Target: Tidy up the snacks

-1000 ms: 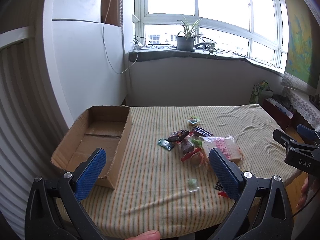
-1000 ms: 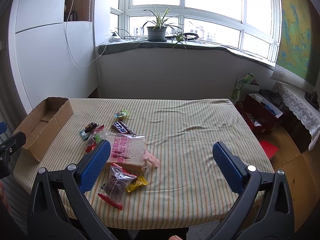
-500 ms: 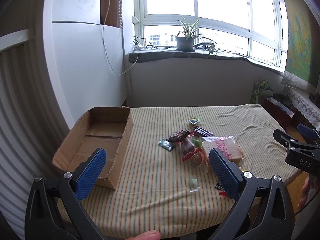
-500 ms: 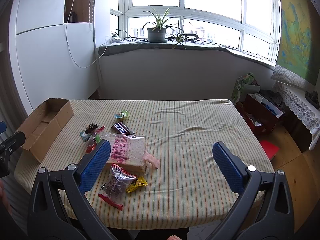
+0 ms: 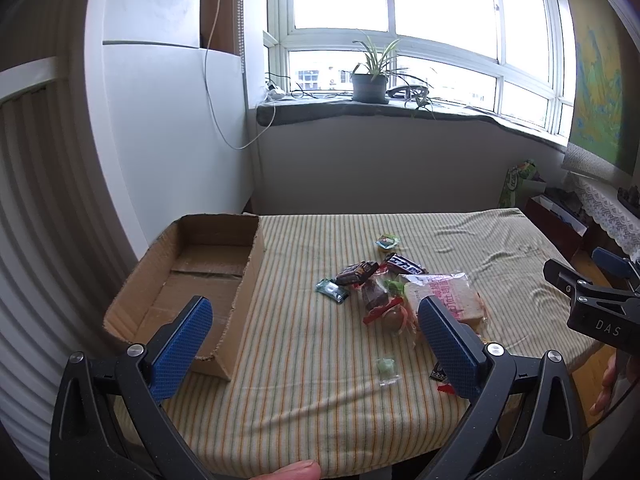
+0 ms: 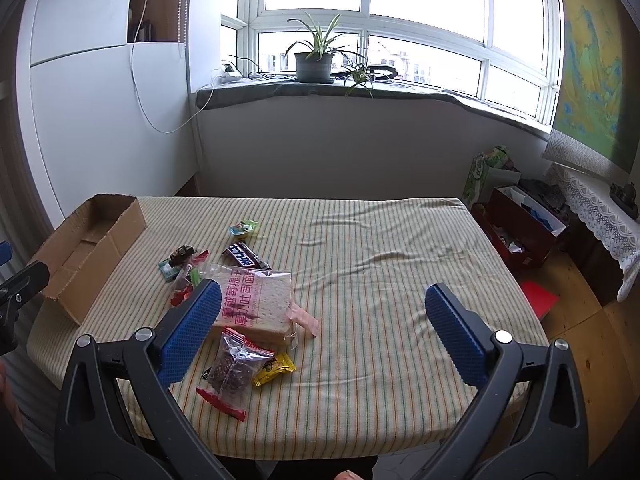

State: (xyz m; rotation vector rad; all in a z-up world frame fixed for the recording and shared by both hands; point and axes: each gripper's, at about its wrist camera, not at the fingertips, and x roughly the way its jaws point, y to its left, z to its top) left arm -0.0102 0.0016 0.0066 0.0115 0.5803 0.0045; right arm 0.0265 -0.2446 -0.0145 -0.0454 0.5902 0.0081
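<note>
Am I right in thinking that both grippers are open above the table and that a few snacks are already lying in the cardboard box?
Not quite: the cardboard box holds nothing yet, as the left wrist view shows. The snacks, such as the bagged bread, all lie on the striped tablecloth. The left gripper and right gripper are indeed open.

A matt, wrinkled striped cloth (image 6: 380,280) covers the desk, bearing a rough brown cardboard box (image 5: 192,280) and glossy plastic snack wrappers (image 6: 240,364), while each tool's matt black plastic arms carry blue, dimpled fingers (image 5: 180,350).
</note>
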